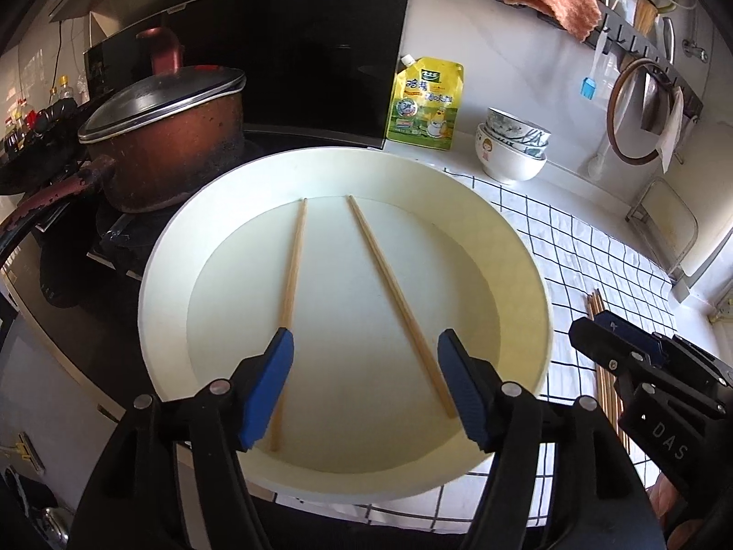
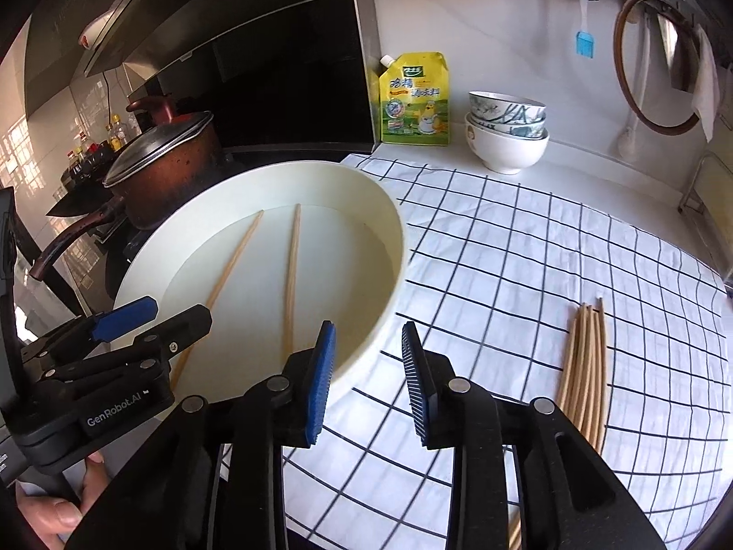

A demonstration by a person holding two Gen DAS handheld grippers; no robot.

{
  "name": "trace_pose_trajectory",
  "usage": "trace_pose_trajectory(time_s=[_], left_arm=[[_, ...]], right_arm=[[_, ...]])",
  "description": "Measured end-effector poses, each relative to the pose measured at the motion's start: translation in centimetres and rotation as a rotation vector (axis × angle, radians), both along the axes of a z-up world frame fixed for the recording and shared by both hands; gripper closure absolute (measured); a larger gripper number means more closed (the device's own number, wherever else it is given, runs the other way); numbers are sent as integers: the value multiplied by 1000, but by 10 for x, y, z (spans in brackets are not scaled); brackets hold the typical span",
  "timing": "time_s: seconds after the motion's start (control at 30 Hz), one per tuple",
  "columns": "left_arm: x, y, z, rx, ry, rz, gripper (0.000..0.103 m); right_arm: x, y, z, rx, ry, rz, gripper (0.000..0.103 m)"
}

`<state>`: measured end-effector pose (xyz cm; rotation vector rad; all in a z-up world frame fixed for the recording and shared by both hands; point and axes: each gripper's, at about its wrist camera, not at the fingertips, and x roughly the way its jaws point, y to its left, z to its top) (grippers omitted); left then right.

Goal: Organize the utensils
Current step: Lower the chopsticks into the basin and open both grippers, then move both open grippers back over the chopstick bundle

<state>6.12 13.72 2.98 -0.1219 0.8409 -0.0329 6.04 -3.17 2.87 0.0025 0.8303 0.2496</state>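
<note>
A wide cream basin (image 1: 517, 247) stands at the left edge of the tabletop (image 2: 591, 169), partly on a white cloth with a black grid (image 2: 527, 247) and right beside the stove. Two wooden chopsticks lie flat on its floor, apart from each other and fanning out toward the far wall: the left chopstick (image 1: 291, 275) and the right chopstick (image 1: 389, 284).

The left gripper (image 1: 366, 387) hovers over the near part of the basin with its jaws spread wide and nothing between the blue pads (image 1: 268, 389); the near ends of the two sticks run under them, and from this angle it looks as if neither pad touches a stick, though that is hard to be sure of.

The right gripper (image 2: 369, 380) hangs over the basin's near right rim and the cloth, jaws parted with an empty gap. A bundle of chopsticks (image 2: 586, 366) lies on the cloth toward the right edge of the tabletop, well apart from the basin.

At the back edge, against the wall, stand a yellow seasoning pouch (image 2: 414, 101) and a stack of bowls (image 2: 506, 130). A lidded brown pot (image 1: 169, 137) sits on the stove.
</note>
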Motion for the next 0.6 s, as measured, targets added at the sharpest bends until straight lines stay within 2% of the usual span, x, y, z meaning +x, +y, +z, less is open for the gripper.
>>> trace_pose_trajectory(time_s=[0.2, 0.43, 0.6], left_arm=[[-12, -35, 5, -6, -21, -69, 33], [-19, -80, 5, -18, -18, -162, 32], [-21, -114, 3, -18, -11, -231, 32]], right_arm=[[-21, -43, -1, -16, -10, -82, 71], [-44, -99, -11, -46, 9, -188, 71], [-55, -136, -17, -30, 29, -263, 70]])
